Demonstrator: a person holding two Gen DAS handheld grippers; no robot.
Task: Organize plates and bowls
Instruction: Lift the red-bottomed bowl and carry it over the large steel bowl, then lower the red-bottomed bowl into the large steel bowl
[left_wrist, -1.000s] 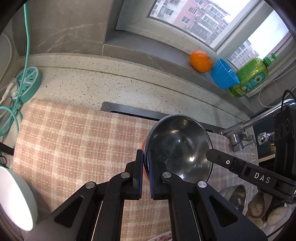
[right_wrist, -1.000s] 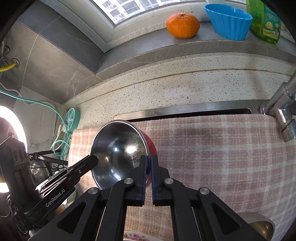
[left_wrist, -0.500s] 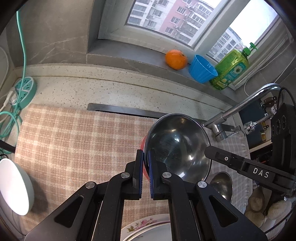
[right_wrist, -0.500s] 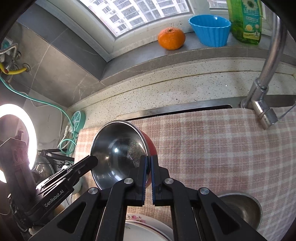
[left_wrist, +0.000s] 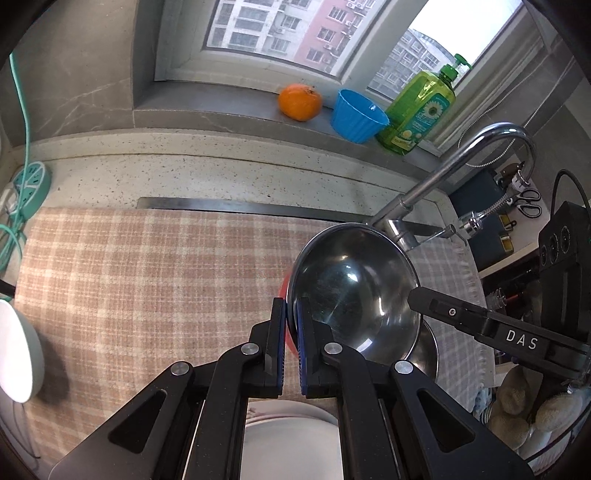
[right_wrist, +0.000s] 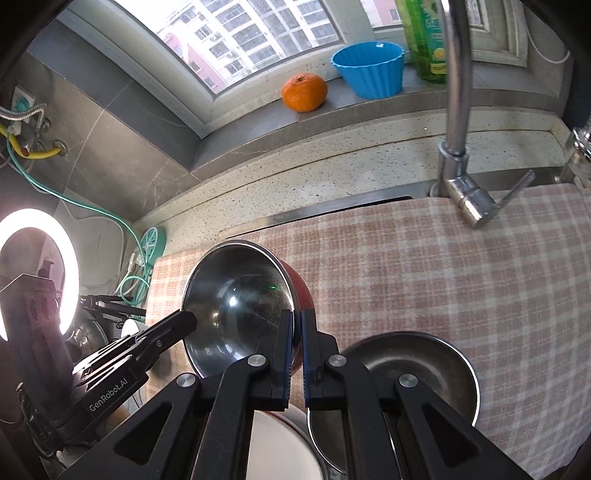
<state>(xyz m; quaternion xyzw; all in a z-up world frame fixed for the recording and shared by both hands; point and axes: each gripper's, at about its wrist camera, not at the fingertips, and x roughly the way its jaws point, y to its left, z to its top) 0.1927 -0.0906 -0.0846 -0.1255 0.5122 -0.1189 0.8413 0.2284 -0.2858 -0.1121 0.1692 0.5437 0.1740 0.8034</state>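
Beneath us a plaid cloth (left_wrist: 147, 280) covers the counter; nearest, we see a white plate (left_wrist: 291, 443) under the fingers and a second steel bowl (right_wrist: 417, 373) resting on the cloth; our left gripper (left_wrist: 291, 321) and right gripper (right_wrist: 297, 332) are both clamped on opposite rims of one red-sided steel bowl (left_wrist: 354, 291), held tilted above the cloth; beyond it stands the faucet (left_wrist: 443, 177); farthest, on the windowsill, sit an orange (left_wrist: 299, 101), a blue cup (left_wrist: 356, 116) and a green soap bottle (left_wrist: 421, 110).

Bright window (left_wrist: 295, 33) daylight, ring light (right_wrist: 37, 273) glare, sharp focus, fisheye-bent dark edges.
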